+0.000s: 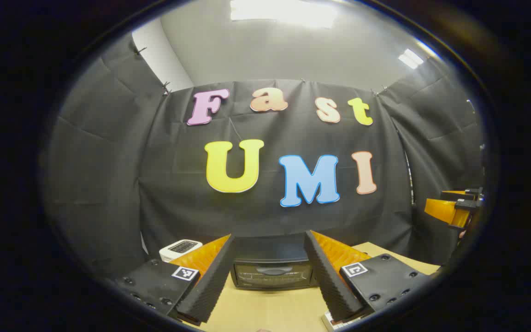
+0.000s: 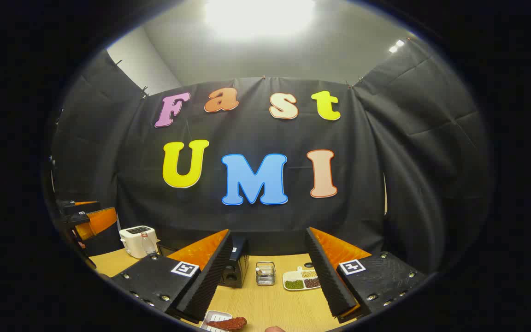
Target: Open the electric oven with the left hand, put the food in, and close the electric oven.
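Oven dead ahead of my left gripper, door not yet opened.
Left gripper (image 1: 270,276) jaws wide, empty; oven (image 1: 272,272) sits between them, farther back on the table (image 1: 265,309). Right gripper (image 2: 268,279) wide, empty; food (image 2: 227,323) lies below its left finger.

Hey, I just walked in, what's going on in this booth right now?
A person holds two grippers above a wooden table. The left gripper is open and points at a dark electric oven whose door looks closed. The right gripper is open too, holding nothing, above a reddish piece of food on a small white tray. Neither touches anything. A white toaster stands off to one side.
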{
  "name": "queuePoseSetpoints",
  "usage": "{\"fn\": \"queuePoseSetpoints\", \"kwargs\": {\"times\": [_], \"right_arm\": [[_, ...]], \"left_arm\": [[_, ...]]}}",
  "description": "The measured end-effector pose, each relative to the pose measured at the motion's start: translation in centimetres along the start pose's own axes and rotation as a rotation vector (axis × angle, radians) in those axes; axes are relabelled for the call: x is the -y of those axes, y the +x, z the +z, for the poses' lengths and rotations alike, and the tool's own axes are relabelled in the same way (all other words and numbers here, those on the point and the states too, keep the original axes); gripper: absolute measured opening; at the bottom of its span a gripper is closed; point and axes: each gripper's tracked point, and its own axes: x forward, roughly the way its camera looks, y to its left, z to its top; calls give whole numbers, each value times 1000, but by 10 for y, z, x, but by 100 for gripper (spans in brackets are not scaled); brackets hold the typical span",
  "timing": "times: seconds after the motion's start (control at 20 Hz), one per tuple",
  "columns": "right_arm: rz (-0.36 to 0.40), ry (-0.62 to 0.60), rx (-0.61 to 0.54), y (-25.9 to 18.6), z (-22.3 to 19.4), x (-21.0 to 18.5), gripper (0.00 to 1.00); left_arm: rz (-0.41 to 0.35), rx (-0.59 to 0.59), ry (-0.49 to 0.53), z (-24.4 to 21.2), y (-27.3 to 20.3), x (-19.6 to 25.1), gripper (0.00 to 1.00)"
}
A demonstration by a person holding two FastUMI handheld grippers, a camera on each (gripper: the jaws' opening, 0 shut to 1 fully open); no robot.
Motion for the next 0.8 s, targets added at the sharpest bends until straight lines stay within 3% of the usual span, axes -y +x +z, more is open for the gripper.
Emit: {"fn": "queuePoseSetpoints", "kwargs": {"times": [0.8], "right_arm": [[35, 6, 8, -7, -3, 32, 95]], "left_arm": [[43, 22, 13, 12, -26, 33, 100]]}}
